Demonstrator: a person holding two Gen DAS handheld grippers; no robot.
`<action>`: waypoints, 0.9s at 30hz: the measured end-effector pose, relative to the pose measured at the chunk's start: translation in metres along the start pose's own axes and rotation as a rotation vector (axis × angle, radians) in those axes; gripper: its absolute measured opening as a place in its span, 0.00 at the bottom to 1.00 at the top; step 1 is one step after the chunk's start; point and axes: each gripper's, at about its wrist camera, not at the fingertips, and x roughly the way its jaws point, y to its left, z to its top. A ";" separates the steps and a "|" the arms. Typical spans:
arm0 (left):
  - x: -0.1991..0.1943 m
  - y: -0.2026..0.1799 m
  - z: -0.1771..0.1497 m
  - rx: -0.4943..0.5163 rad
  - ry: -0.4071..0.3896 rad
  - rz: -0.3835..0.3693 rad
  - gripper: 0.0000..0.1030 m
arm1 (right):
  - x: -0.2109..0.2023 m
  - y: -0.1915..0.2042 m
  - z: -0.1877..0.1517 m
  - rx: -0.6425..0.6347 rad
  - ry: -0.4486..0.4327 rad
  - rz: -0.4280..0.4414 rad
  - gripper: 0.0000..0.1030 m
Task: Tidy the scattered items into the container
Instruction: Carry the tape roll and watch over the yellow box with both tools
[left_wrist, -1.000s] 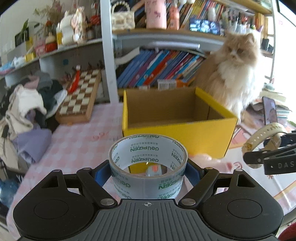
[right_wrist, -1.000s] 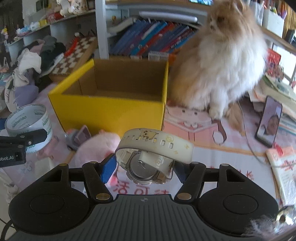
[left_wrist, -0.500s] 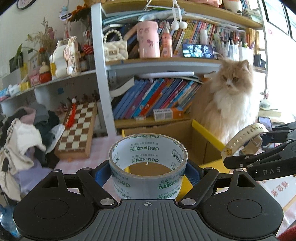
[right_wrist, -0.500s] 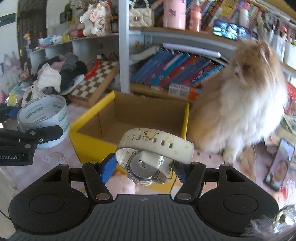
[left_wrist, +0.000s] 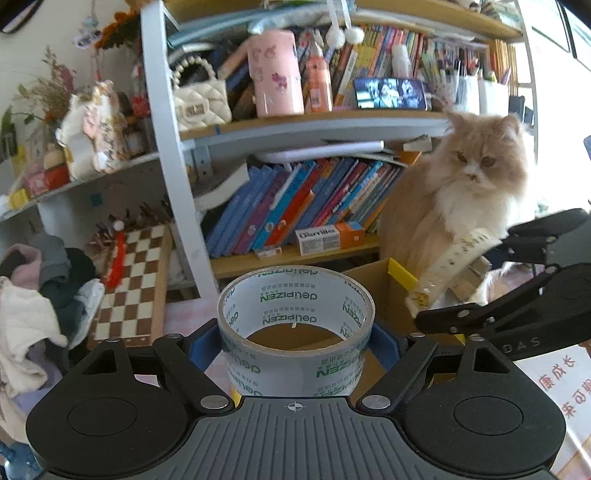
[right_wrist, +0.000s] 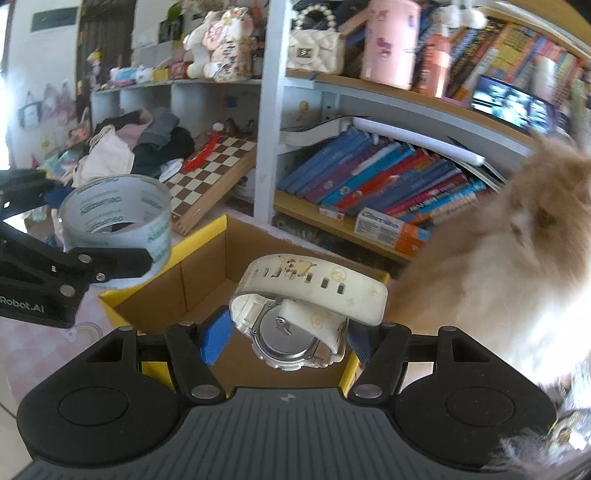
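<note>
My left gripper (left_wrist: 295, 343) is shut on a roll of clear tape (left_wrist: 295, 317) with green print, held above the near left edge of the yellow cardboard box (left_wrist: 400, 273). It also shows in the right wrist view (right_wrist: 114, 218). My right gripper (right_wrist: 288, 332) is shut on a white wristwatch (right_wrist: 306, 306) with a cartoon strap, held over the open box (right_wrist: 207, 266). The watch strap (left_wrist: 450, 266) and right gripper show at the right of the left wrist view.
A fluffy orange-and-white cat (left_wrist: 461, 206) sits just right of the box, close to the right gripper (right_wrist: 517, 258). A bookshelf (left_wrist: 295, 214) stands behind. A chessboard (left_wrist: 133, 288) and a pile of clothes (left_wrist: 33, 295) lie to the left.
Both grippers have risen and moved forward with their items, from in front of the box to over it. The right gripper has come closer to the left one.
</note>
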 end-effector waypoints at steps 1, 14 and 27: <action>0.007 0.000 0.002 0.004 0.008 -0.002 0.82 | 0.008 -0.002 0.003 -0.021 0.005 0.007 0.62; 0.100 0.001 0.006 0.140 0.192 -0.027 0.82 | 0.107 -0.016 0.010 -0.348 0.151 0.132 0.62; 0.162 -0.018 0.001 0.357 0.408 -0.079 0.82 | 0.170 -0.013 0.008 -0.575 0.318 0.196 0.62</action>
